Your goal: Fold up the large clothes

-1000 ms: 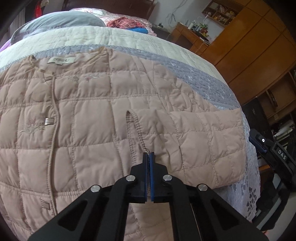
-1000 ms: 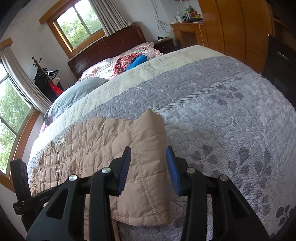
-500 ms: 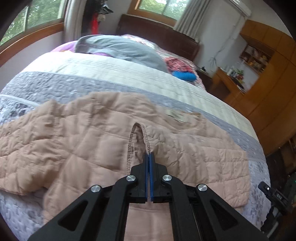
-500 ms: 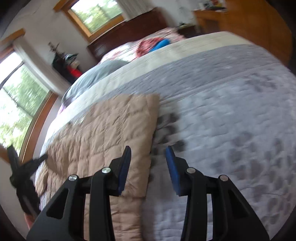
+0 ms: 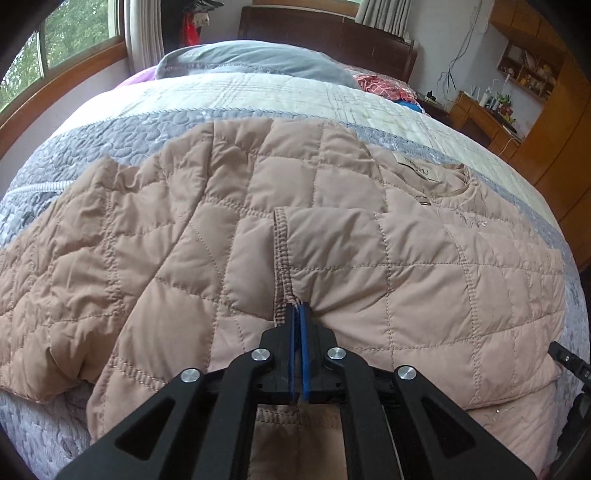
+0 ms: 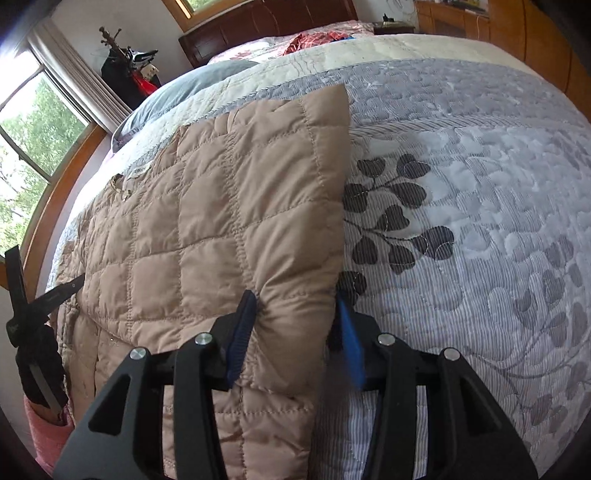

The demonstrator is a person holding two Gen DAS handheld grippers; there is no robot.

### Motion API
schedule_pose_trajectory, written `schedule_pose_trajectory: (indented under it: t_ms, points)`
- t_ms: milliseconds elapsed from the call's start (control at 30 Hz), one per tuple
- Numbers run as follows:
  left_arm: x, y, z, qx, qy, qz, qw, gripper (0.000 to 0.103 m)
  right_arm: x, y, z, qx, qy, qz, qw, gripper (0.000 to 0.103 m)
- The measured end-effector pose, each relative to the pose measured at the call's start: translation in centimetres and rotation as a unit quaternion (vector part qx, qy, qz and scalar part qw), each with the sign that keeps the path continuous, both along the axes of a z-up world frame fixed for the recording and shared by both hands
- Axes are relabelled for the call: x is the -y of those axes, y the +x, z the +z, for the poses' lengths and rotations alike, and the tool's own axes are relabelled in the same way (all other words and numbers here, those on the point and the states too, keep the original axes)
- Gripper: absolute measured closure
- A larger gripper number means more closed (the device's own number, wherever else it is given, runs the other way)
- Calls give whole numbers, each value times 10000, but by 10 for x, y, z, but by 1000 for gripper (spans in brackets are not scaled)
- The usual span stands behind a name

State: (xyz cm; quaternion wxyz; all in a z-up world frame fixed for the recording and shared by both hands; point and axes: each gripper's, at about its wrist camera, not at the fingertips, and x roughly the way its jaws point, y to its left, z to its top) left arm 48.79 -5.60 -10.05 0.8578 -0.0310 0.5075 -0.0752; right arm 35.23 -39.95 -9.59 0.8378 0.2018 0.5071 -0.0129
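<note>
Up close, left gripper (image 5: 296,314) has its blue-padded jaws pinched nearly together on the stitched cuff edge (image 5: 281,258) of a sleeve laid across the beige quilted puffer jacket (image 5: 229,236). Right gripper (image 6: 295,325) jaws are opening, straddling the jacket's folded right edge; left pad dents the fabric, right pad sits just beside it, looks clear of the cloth. Jacket lies flat on the grey leaf-print quilted bedspread (image 6: 461,229), collar label (image 5: 417,170) toward the dark wooden headboard (image 5: 332,29). Beyond the jacket: cream band of bedspread, then a grey pillow (image 5: 251,61) and red patterned cloth (image 5: 380,83) near the headboard. Left gripper also shows at the jacket's far left in right view.
</note>
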Motion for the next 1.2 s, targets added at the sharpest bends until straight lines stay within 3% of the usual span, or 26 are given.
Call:
schedule_pose_trajectory:
  t_ms: [67, 133, 200, 300, 400, 500, 667, 800, 933, 1033, 1067, 1133, 1200]
  points:
    - [-5, -1, 8, -16, -25, 25, 10000, 93, 4, 1, 7, 52, 53, -21, 10000, 59]
    - [-17, -8, 30, 215, -43, 246, 9995, 73, 10, -6, 25, 239, 177, -79, 9995, 59]
    - [-24, -16, 48, 527, -112, 339, 9980, 71, 12, -13, 46, 450, 167, -136, 9988, 59]
    - [-9, -23, 67, 675, -127, 2, 9976, 71, -4, -15, 68, 564, 206, 34, 9982, 59]
    - [16, -20, 61, 480, -162, -331, 9982, 71, -40, 2, 64, 279, 114, 452, 9985, 59]
    - [42, -11, 36, 248, 61, -515, 9983, 71, -63, 17, 48, 0, -210, 571, 9981, 59]
    - [51, -6, 0, 65, 288, -652, 9974, 70, -72, 29, 15, -350, -460, 677, 9960, 60]
    - [58, -10, -6, 279, 570, -833, 9945, 70, -75, 27, 4, -279, -508, 686, 9960, 60]
    - [58, -11, -7, 185, 455, -744, 9960, 70, -75, 27, 4, -265, -490, 657, 9963, 60]
    - [44, -11, 8, 3, 239, -680, 9974, 68, -71, 24, 18, -143, -264, 626, 9976, 57]
    - [35, -13, 15, -16, 91, -657, 9978, 65, -69, 19, 27, 39, -126, 641, 9979, 51]
    - [6, -24, 34, 87, -290, -545, 9981, 33, -64, 1, 50, 542, 85, 689, 9961, 38]
    - [-21, -36, 52, 306, -317, -331, 9985, 29, -60, -19, 65, 657, -106, 650, 9957, 37]
